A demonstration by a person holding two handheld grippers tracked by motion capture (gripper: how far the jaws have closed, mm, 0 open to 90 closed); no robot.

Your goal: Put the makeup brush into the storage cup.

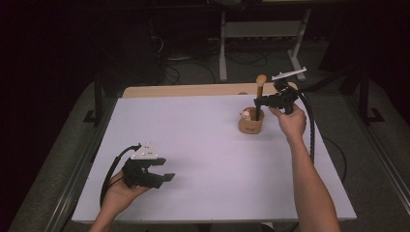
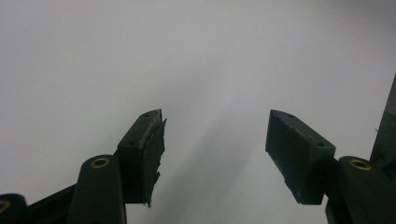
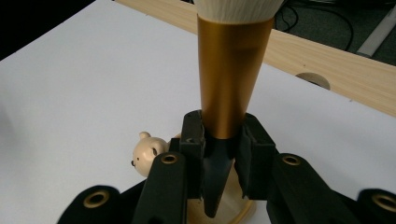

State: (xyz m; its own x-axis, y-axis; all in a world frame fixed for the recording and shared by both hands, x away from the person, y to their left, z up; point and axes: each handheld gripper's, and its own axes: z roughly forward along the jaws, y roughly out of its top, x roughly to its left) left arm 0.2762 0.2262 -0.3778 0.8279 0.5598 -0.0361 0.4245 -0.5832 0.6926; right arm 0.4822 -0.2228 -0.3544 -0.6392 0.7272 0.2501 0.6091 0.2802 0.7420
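Observation:
A makeup brush [image 1: 259,92] stands upright at the far right, pale bristles on top, gold ferrule [image 3: 231,70] and black handle below. My right gripper [image 1: 258,101] [image 3: 223,119] is shut on it where the ferrule meets the handle. The handle's lower end points down into a small wooden cup [image 1: 251,126] [image 3: 240,207] with a bear figure [image 1: 246,114] [image 3: 148,154] on its rim. My left gripper [image 1: 164,169] [image 2: 215,121] rests in a hand near the front left of the white table [image 1: 203,145], open, with nothing between its fingers [image 2: 294,149].
A bare wooden strip [image 1: 193,90] [image 3: 327,65] with a round hole [image 3: 312,79] runs along the table's far edge. Beyond it are desk legs [image 1: 223,48] and cables on the dark floor. A cable [image 1: 309,125] trails from the right gripper past the forearm.

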